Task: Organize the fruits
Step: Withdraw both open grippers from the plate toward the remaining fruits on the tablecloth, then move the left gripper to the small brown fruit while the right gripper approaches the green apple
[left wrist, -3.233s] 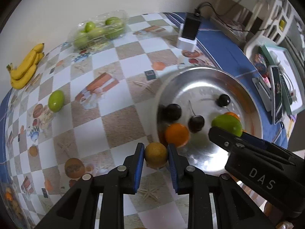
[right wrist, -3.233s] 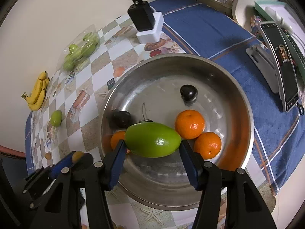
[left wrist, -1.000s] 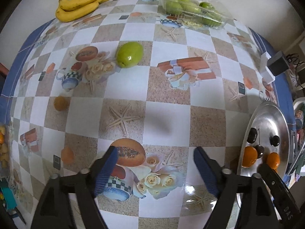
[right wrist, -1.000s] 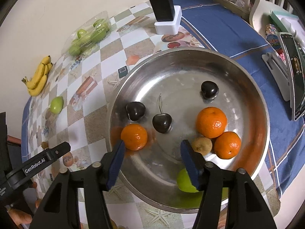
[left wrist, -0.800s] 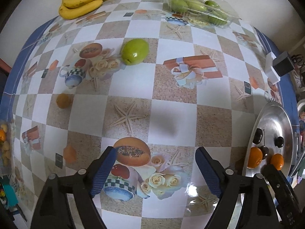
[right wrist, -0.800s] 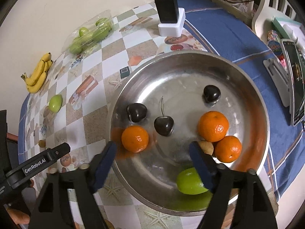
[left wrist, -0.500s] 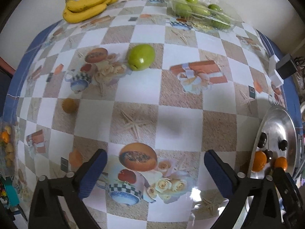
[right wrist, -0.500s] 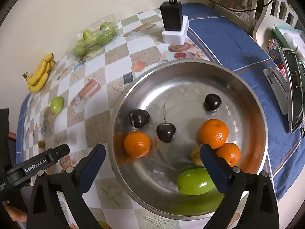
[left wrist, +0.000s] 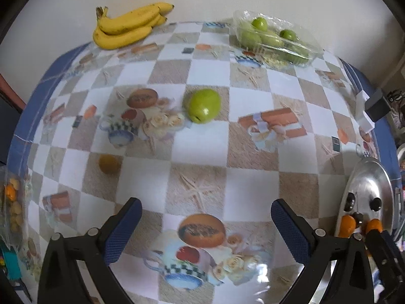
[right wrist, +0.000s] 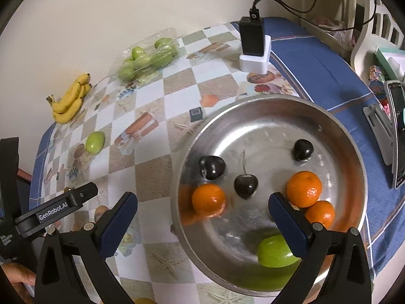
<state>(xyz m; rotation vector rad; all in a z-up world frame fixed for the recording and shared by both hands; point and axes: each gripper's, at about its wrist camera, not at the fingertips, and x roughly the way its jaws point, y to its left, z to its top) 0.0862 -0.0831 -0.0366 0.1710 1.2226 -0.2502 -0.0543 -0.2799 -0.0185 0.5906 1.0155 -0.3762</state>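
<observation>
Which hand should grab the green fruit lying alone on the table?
Left, probably. The left gripper is open and faces the loose green fruit straight ahead, while the right gripper hangs over the metal bowl, farther off.

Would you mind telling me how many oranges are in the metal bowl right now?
3. One orange lies at the left of the metal bowl; a second orange and a third orange, touching, at the right. The gripper finger may hide others.

"GenRobot.AI" in white on left gripper (right wrist: pixel 57 206) body, right wrist view; other text unreadable.
</observation>
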